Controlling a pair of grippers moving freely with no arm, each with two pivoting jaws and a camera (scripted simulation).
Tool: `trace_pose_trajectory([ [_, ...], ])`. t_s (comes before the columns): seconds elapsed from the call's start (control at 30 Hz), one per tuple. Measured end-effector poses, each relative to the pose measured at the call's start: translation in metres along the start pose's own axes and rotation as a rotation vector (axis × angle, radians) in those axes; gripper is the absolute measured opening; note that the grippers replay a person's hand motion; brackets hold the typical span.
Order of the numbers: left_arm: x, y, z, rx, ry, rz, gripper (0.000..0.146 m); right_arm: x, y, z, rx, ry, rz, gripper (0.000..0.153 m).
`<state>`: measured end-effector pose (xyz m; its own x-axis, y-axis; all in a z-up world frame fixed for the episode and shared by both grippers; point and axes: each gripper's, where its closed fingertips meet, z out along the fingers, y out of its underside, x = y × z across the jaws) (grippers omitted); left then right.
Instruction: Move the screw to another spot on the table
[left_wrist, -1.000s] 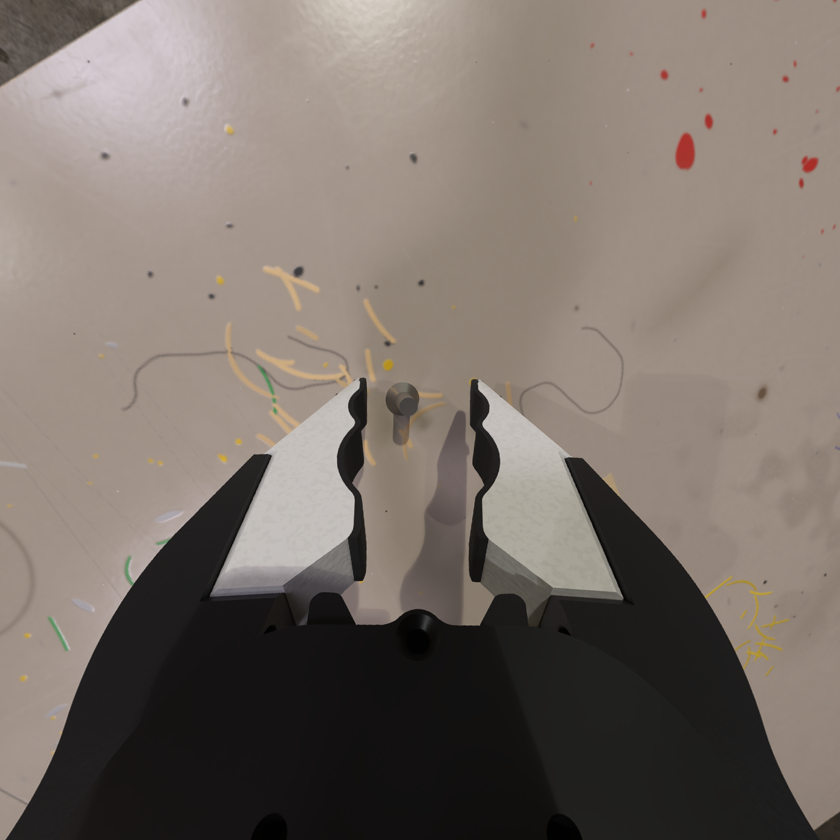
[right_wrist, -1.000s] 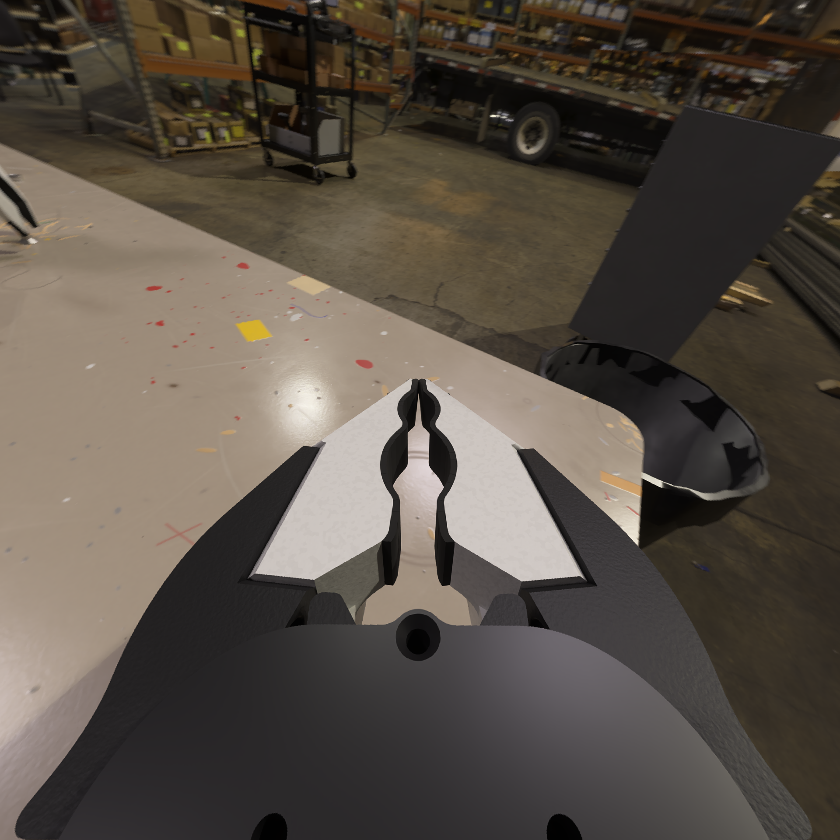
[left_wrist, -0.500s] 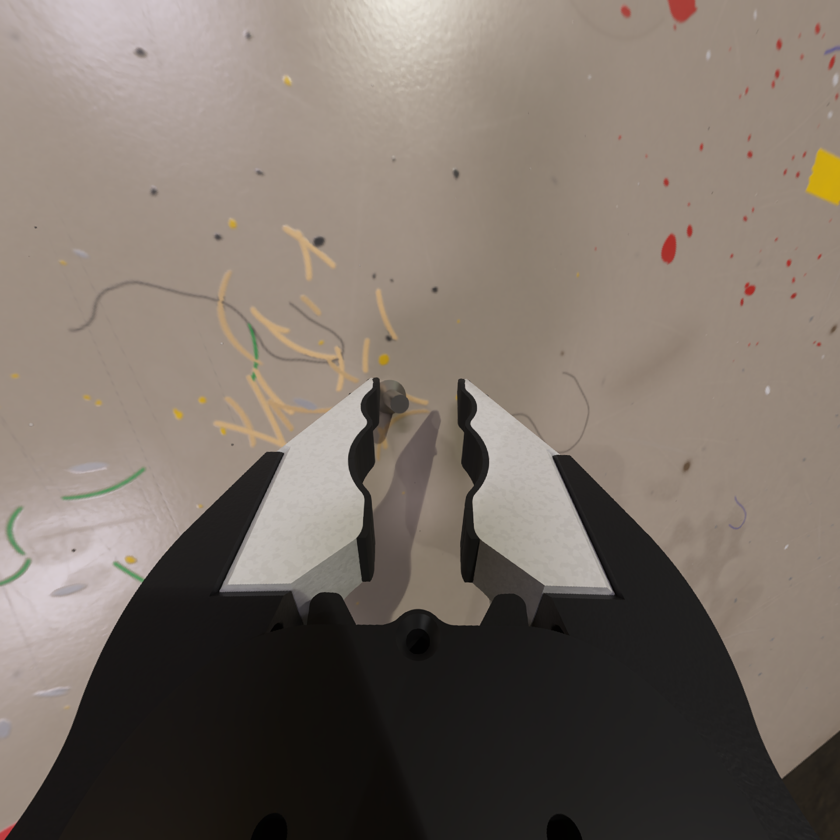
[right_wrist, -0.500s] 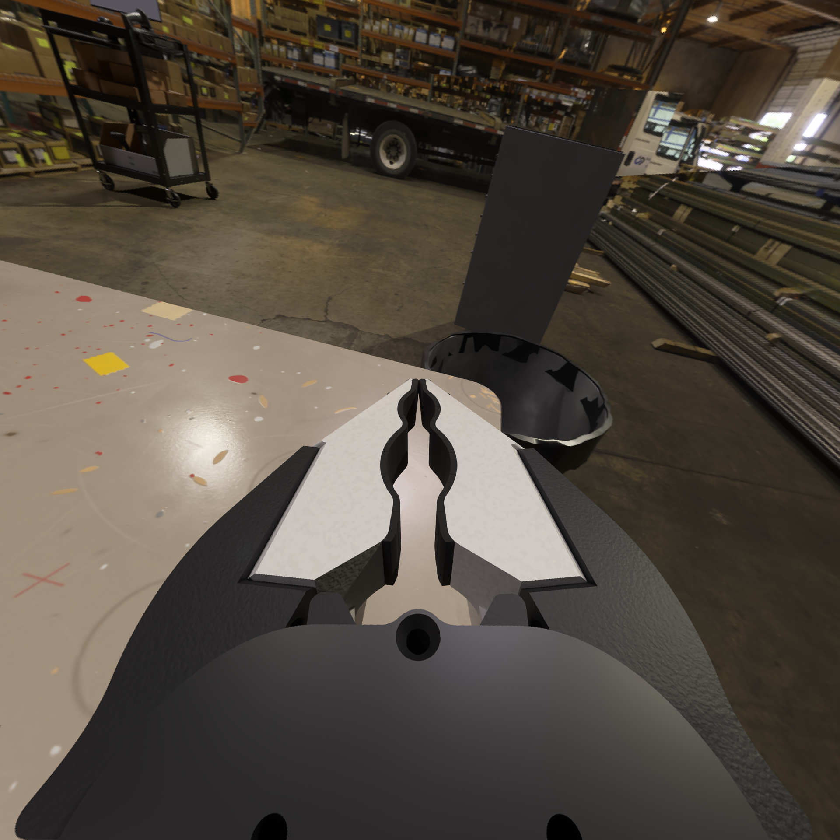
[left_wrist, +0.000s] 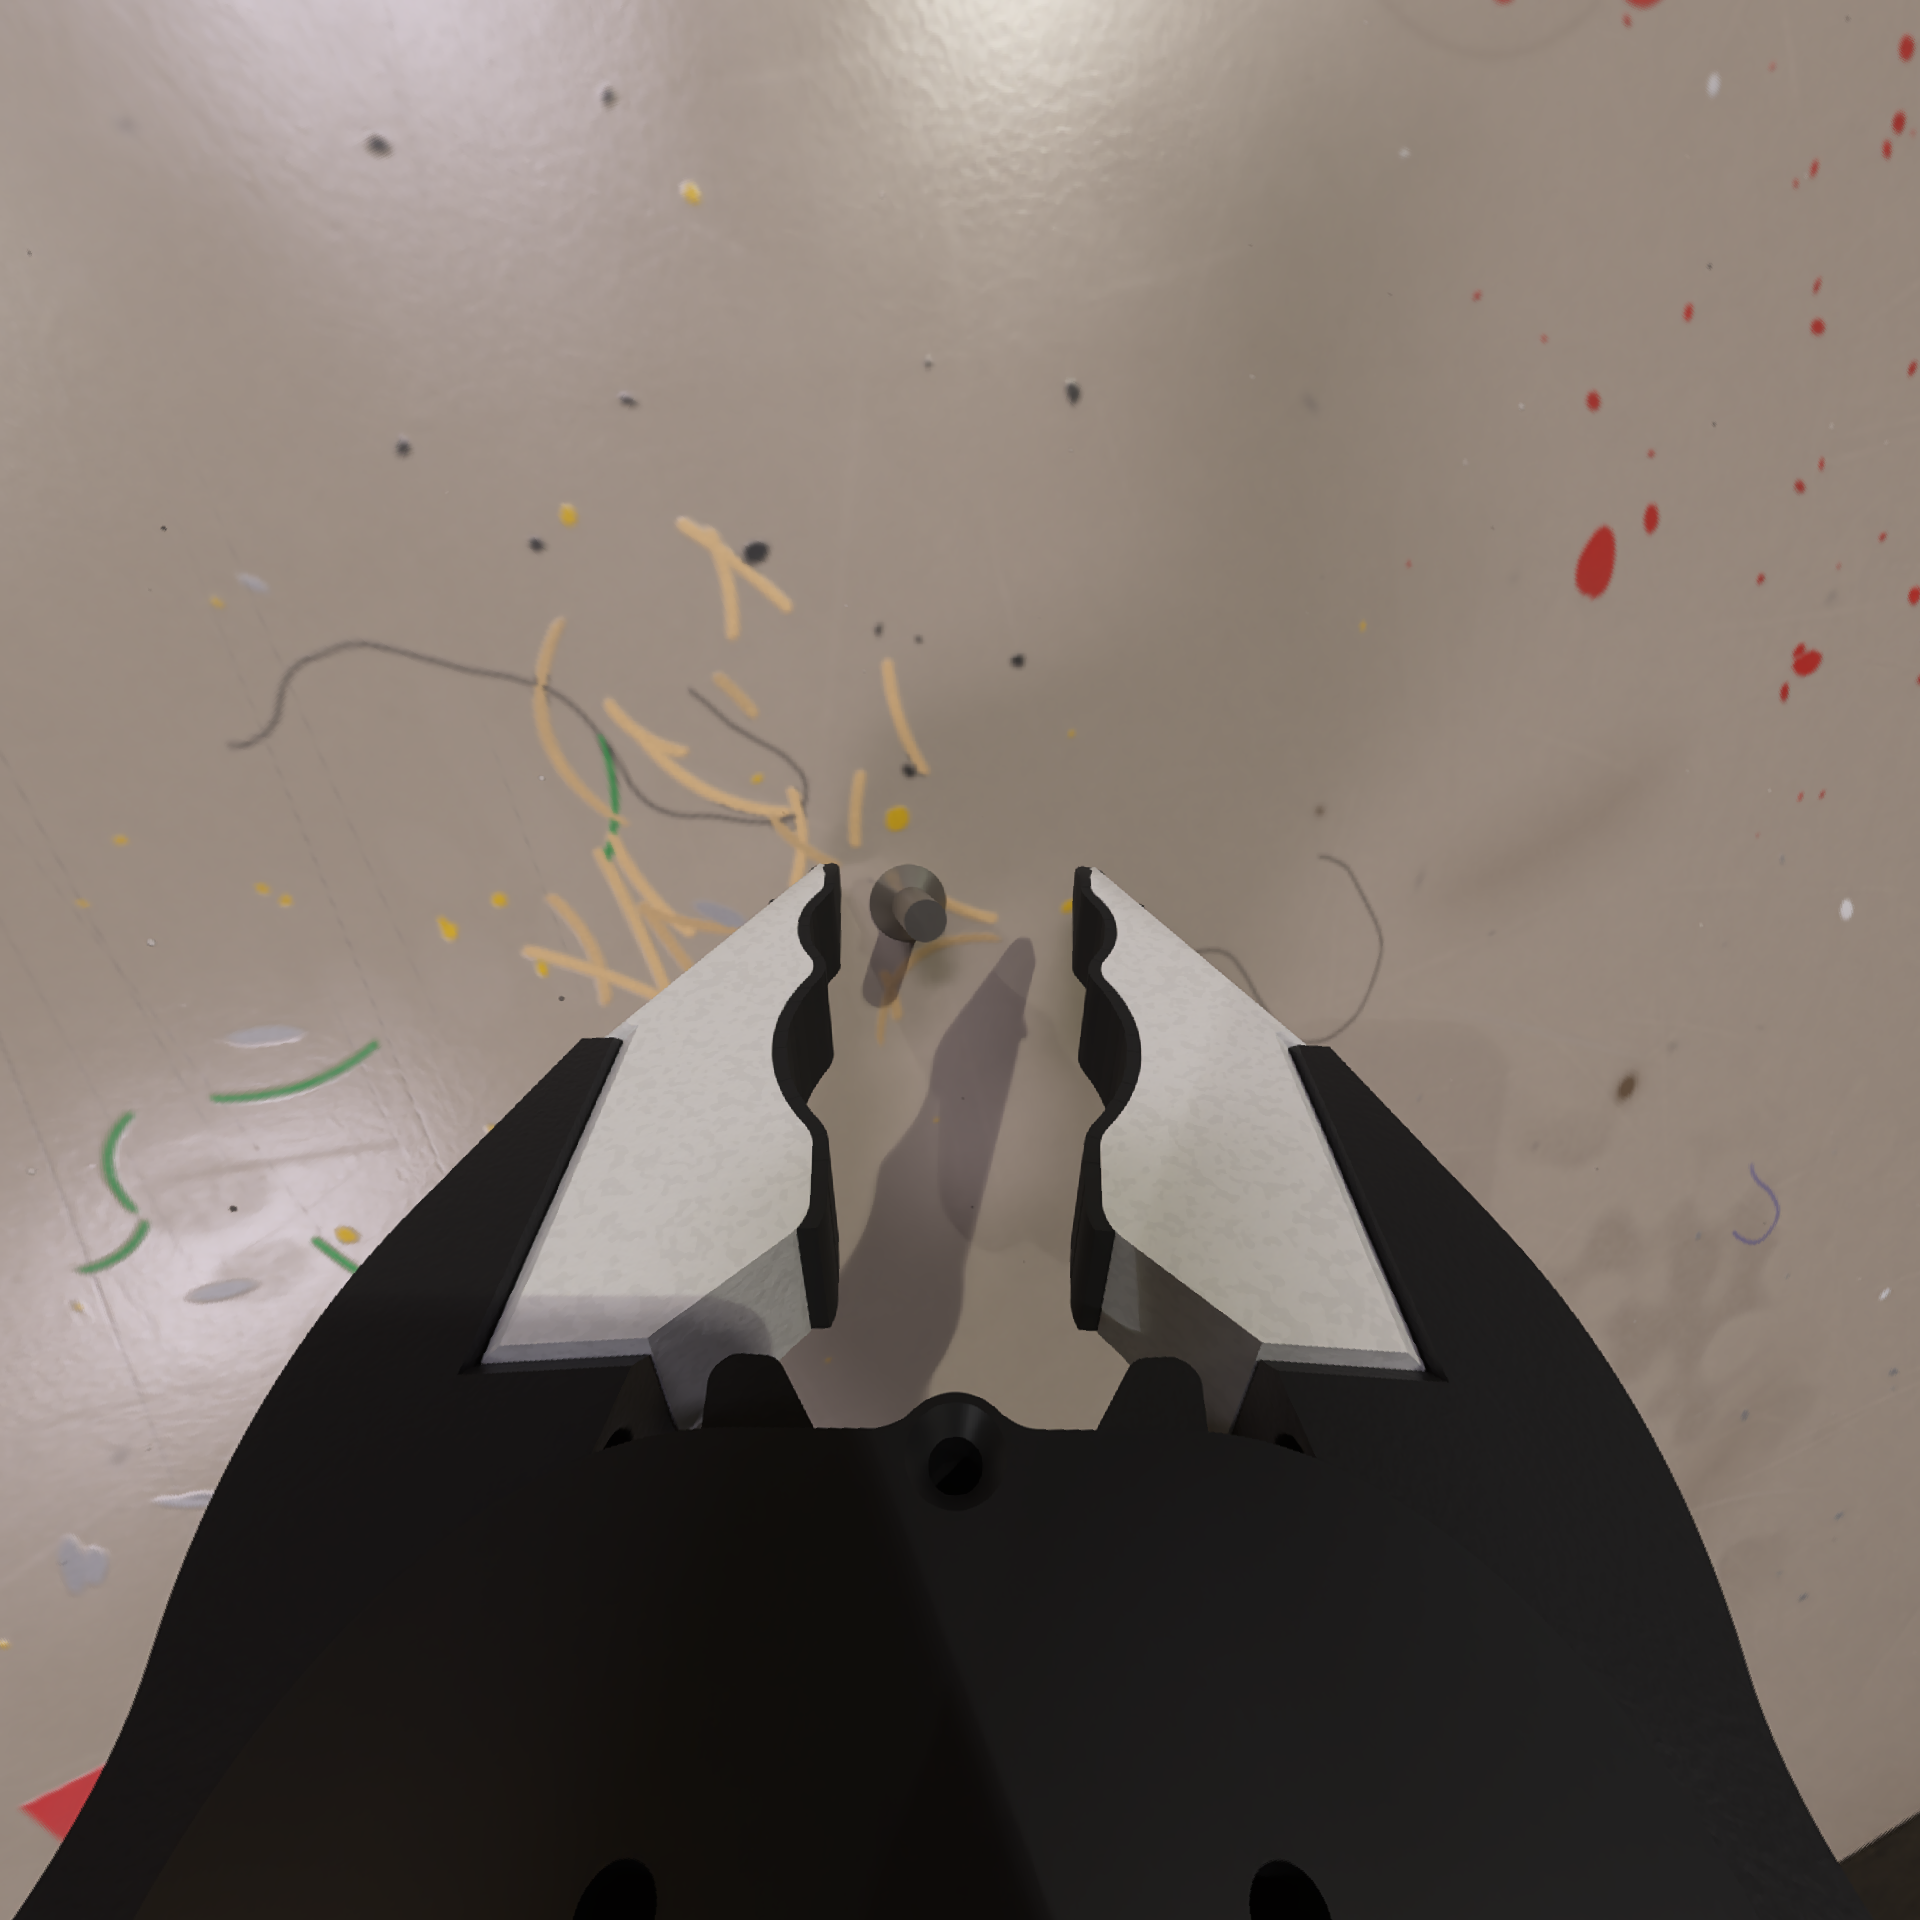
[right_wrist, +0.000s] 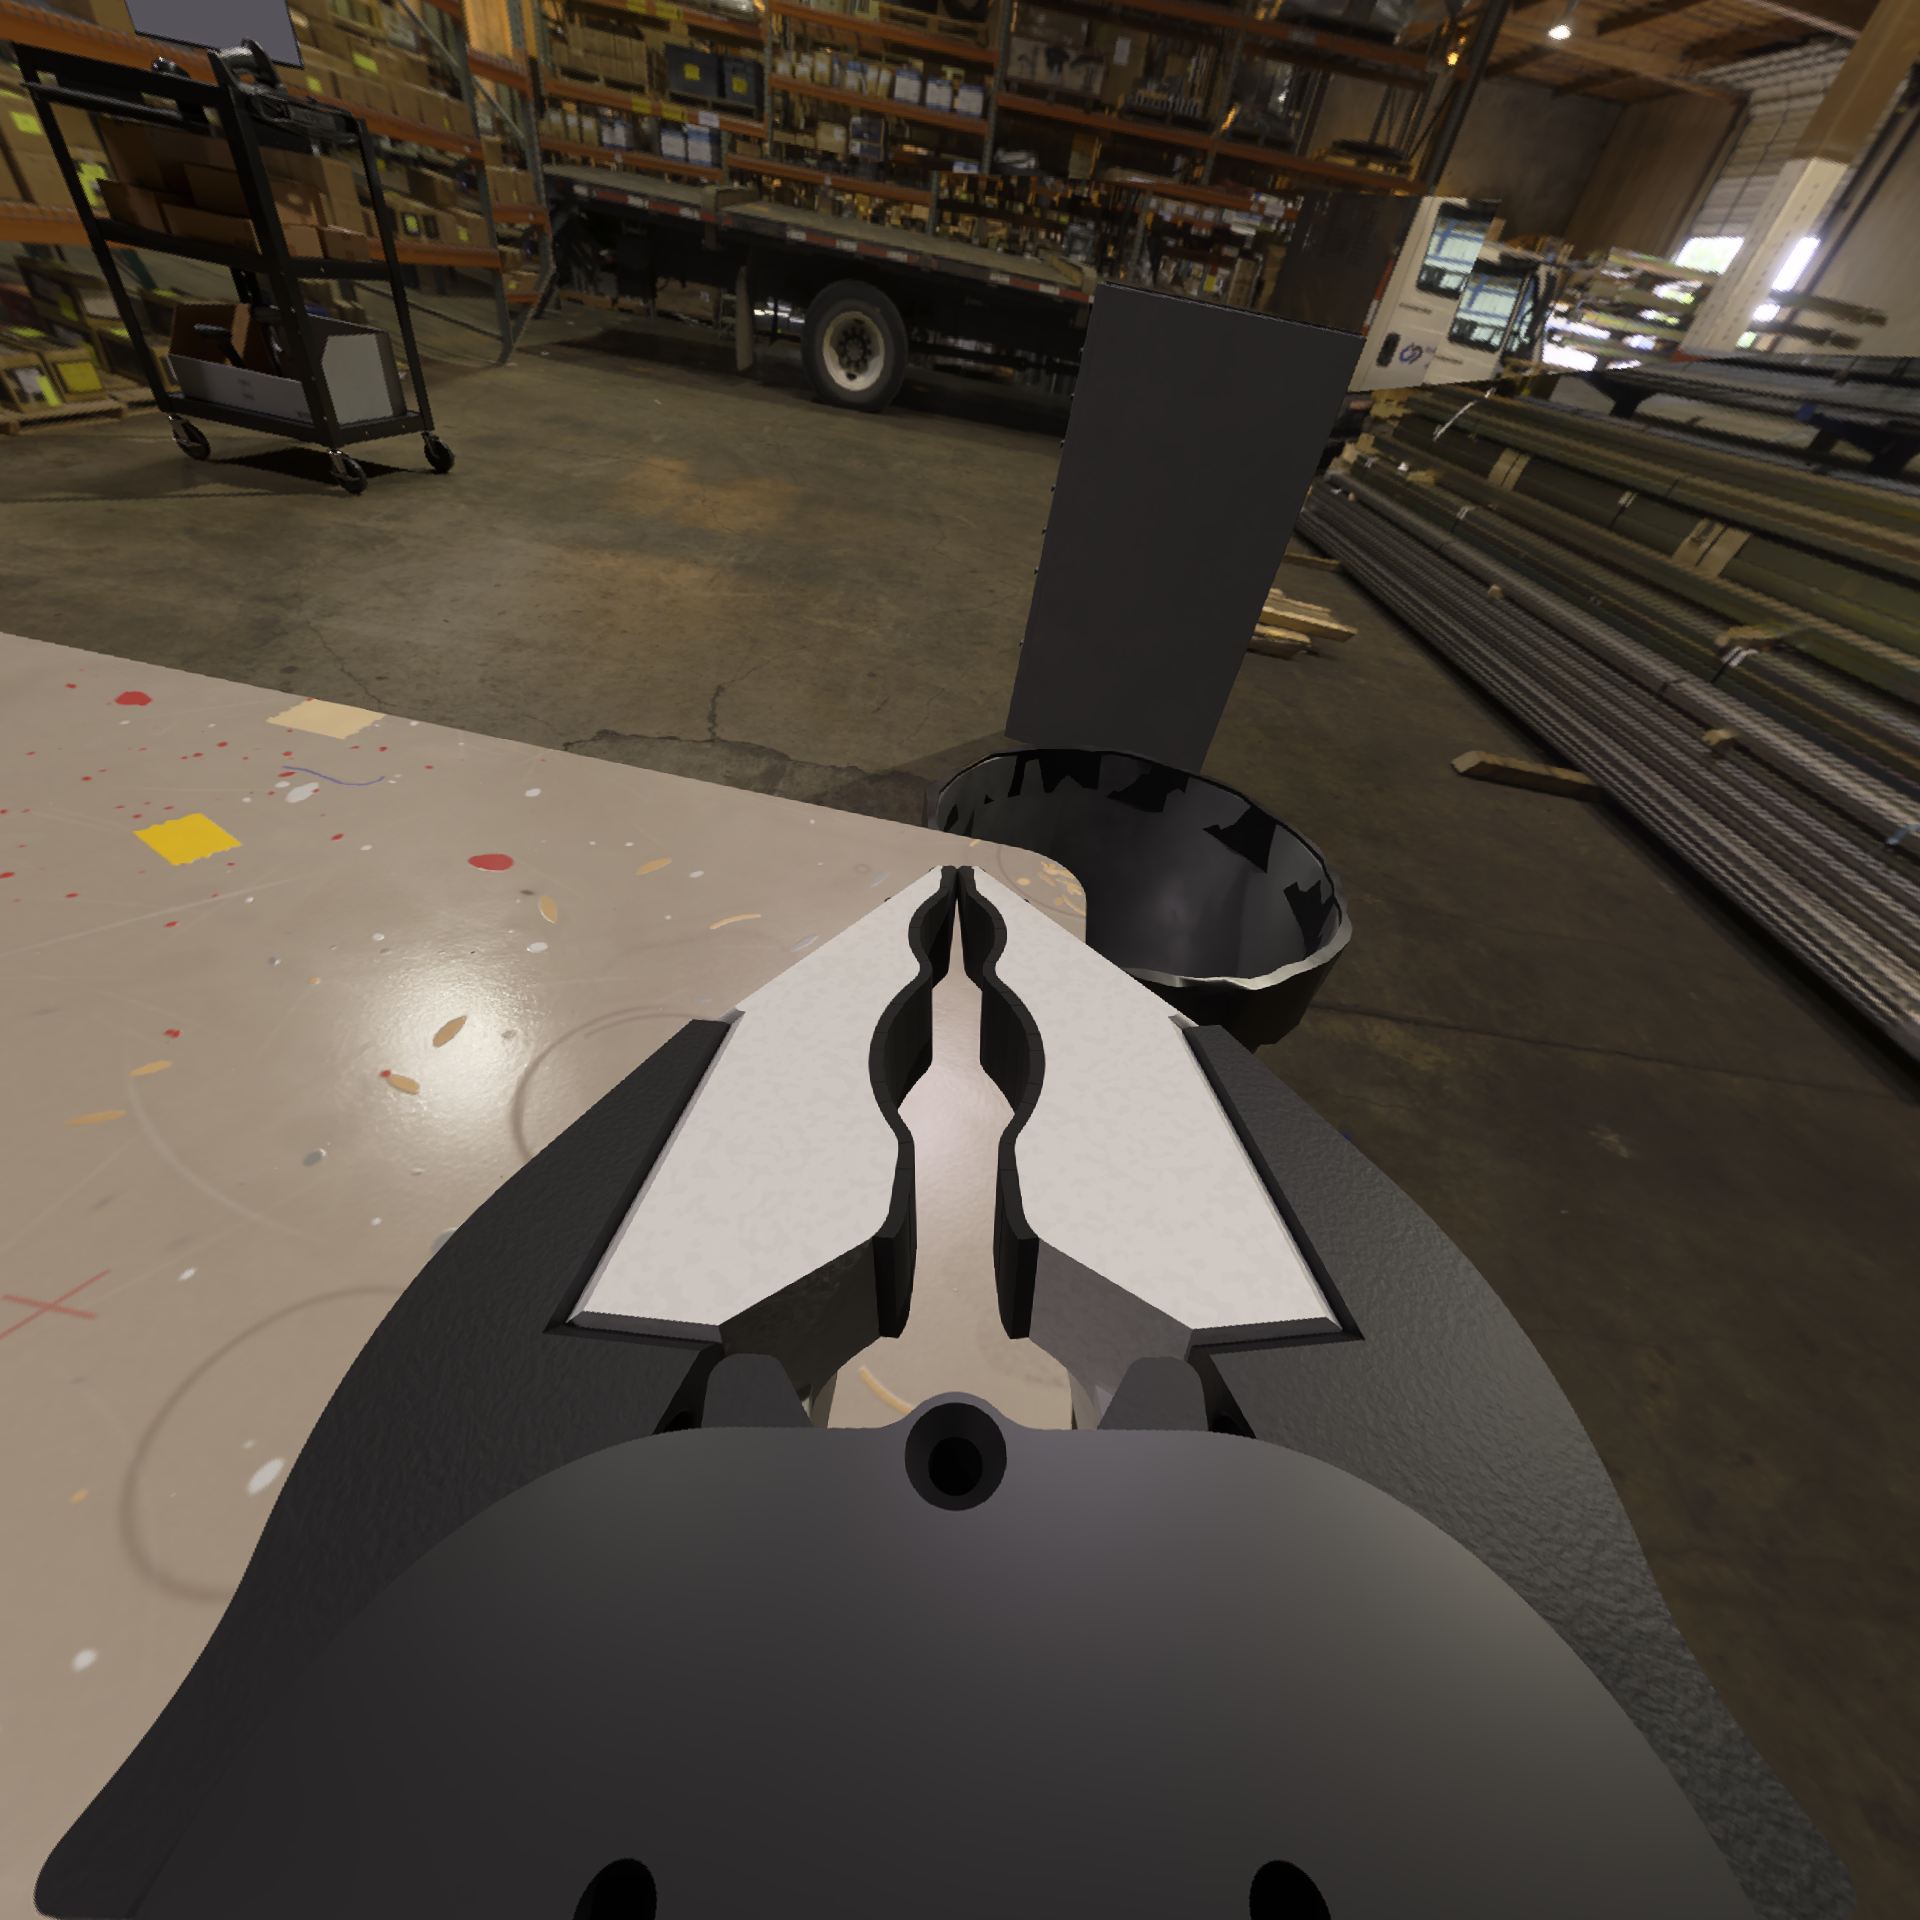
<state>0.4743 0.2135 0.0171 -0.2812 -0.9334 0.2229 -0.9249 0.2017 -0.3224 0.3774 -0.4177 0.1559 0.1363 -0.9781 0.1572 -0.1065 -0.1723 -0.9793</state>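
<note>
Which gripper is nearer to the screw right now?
Left. The left gripper hangs over the screw, jaws open, the screw between its fingertips, nearer one side. The right gripper, jaws shut, sits by the table corner; no screw shows there.

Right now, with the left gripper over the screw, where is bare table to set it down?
Nothing but the screw stands on the table; the rest is paint marks. The left gripper is open around it. Free patches: ahead of the screw, and right toward the red splatter. By the right gripper, the corner borders a black bin: avoid.
</note>
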Motion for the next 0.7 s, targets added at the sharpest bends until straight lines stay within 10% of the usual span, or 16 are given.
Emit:
trace_pose_trajectory([
  [0.43, -0.008, 0.010, -0.006, -0.024, -0.110, 0.046, 0.008, 0.000, 0.000, -0.002, 0.001, -0.017, 0.019, 0.000],
  [0.7, 0.012, 0.006, -0.085, 0.103, -0.207, 0.230, 0.008, -0.001, -0.004, -0.004, 0.012, -0.042, 0.030, 0.000],
])
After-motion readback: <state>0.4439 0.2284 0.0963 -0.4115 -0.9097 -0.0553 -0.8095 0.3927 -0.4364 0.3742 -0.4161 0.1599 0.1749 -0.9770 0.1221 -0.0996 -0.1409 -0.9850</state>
